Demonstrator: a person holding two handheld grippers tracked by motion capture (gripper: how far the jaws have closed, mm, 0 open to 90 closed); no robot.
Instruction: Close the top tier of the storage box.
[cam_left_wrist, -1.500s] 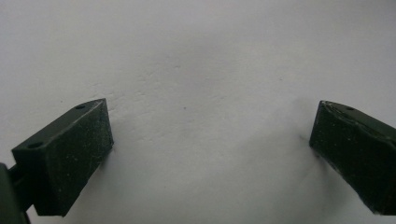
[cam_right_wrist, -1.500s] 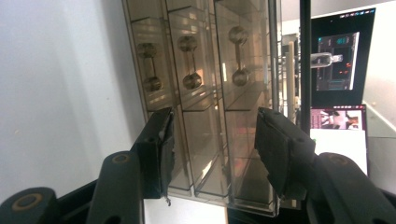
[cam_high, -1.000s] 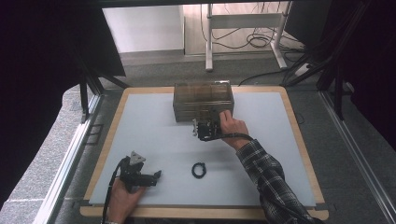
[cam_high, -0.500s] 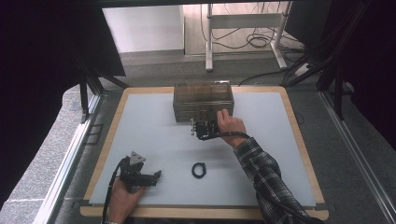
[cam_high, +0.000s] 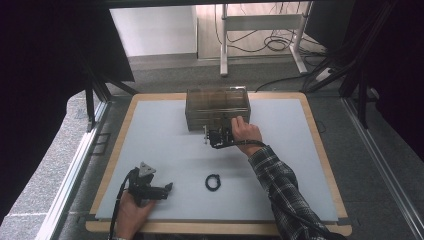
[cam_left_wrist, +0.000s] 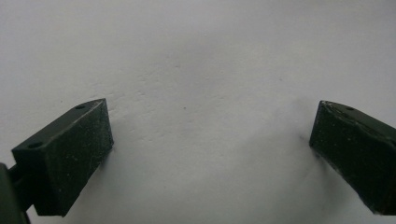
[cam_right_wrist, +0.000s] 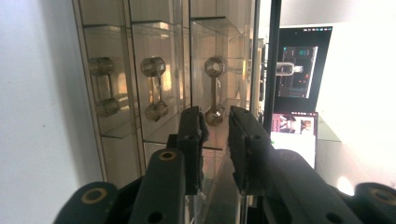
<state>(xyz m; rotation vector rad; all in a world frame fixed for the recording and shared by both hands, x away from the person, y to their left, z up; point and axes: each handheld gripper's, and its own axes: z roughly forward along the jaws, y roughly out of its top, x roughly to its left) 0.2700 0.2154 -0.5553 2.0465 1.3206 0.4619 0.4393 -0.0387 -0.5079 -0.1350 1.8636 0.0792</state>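
Clear acrylic forms the small drawer cabinet that is set at the far middle of the white tabletop, inside its wooden border. The right claw is held against the cabinet's near front face by the right hand, whose plaid sleeve reaches in from the lower right. In the right gripper view, three drawers with dumbbell-shaped handles are seen side by side; the right claw is placed around the end of one drawer handle. Its jaws have just been closing, and a narrow gap is left between them with the handle's lower knob at their tips; whether the pads already press on it cannot be told.

The left claw is rested on the tabletop near the front left corner, gripped by the left hand. In the left gripper view its jaws are spread wide over bare white surface, with nothing between them. A small black ring lies on the tabletop between the two hands, well apart from the cabinet.
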